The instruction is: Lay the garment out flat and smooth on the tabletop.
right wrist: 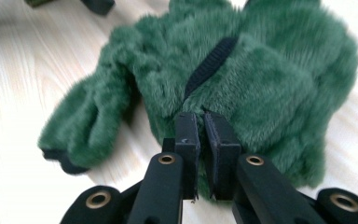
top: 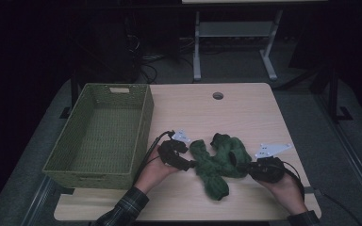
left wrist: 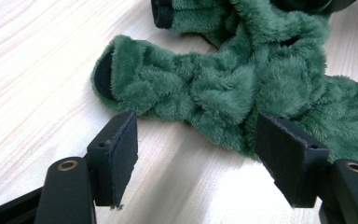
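While left tool (left wrist: 196,154) gapes, right tool (right wrist: 207,140) pinches green garment (right wrist: 261,79).

The high view is dim and underexposed: the room beyond the surface (top: 245,108) sinks into near black, and the woven basket (top: 99,136) and green fleece (top: 217,162) look muddy and low in contrast. Both gripper views are far brighter, with the pale wood close to washed out. In the left gripper view, soft shadows fall on the wood under the left claw (left wrist: 205,154), toward the near side, so light comes from above and beyond. The right gripper view is soft: the fleece's far edges and left sleeve blur, while the right claw (right wrist: 203,154) stays fairly sharp.
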{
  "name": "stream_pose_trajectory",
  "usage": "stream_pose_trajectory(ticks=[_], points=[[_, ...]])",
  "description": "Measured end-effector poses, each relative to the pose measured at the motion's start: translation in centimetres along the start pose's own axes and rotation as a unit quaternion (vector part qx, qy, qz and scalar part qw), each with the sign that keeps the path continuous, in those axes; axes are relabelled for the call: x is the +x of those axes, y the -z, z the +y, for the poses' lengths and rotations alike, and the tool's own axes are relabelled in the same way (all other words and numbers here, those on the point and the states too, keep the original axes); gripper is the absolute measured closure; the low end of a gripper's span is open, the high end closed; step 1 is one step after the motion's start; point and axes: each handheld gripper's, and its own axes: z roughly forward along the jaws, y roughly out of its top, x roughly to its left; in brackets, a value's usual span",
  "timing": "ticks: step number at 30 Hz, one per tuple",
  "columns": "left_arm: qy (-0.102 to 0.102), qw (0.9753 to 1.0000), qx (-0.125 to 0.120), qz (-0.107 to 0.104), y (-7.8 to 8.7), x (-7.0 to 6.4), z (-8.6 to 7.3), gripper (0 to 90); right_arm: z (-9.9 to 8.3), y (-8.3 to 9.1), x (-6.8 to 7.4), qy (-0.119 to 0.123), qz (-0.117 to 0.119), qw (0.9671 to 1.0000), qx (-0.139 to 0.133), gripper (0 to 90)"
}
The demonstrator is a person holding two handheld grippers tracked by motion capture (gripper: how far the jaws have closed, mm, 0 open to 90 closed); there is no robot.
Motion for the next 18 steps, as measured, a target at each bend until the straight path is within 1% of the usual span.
stream_pose_trajectory(ticks=[1, 2, 4, 5, 6, 8, 11, 13, 15, 18], points=[[-0.005, 1.0000, 0.004, -0.001, 0.0, 0.0, 0.0, 31.2, -0.3, -0.1, 0.0, -0.003, -0.002, 1.0000, 0.006, 83.5], [-0.001, 1.0000, 0.000, -0.001, -0.1, -0.1, 0.0, 31.9, -0.6, -0.3, -0.1, -0.003, 0.000, 0.9999, 0.011, 83.5], [-0.005, 1.0000, 0.002, -0.002, -0.2, -0.1, 0.1, 32.7, -1.1, -0.8, -0.1, -0.006, -0.002, 0.9997, 0.023, 83.0], [-0.008, 1.0000, 0.005, -0.002, -0.2, -0.1, 0.1, 32.9, -1.3, -1.0, -0.1, -0.002, -0.004, 0.9995, 0.031, 82.5], [-0.009, 0.9999, 0.006, -0.003, -0.2, -0.1, 0.2, 33.1, -1.4, -1.2, -0.1, -0.003, -0.006, 0.9993, 0.037, 82.2], [-0.006, 1.0000, 0.002, -0.003, -0.4, -0.2, 0.3, 33.4, -1.5, -1.2, -0.1, -0.001, -0.006, 0.9994, 0.034, 80.1], [-0.014, 0.9999, 0.003, -0.005, -0.5, -0.3, 0.7, 34.1, -1.3, -0.6, -0.1, -0.005, -0.010, 0.9997, 0.023, 75.4], [-0.016, 0.9999, -0.002, -0.005, -0.5, -0.3, 1.1, 34.1, -1.2, 0.0, -0.1, -0.008, -0.013, 0.9998, 0.011, 73.1], [-0.017, 0.9998, -0.007, -0.005, -0.6, -0.3, 1.7, 34.8, -1.2, 0.7, -0.2, -0.006, -0.022, 0.9997, 0.000, 70.5], [-0.023, 0.9996, -0.015, -0.003, -0.8, -0.1, 2.8, 34.9, -1.0, 1.6, -0.5, -0.012, -0.030, 0.9994, -0.015, 65.4]])
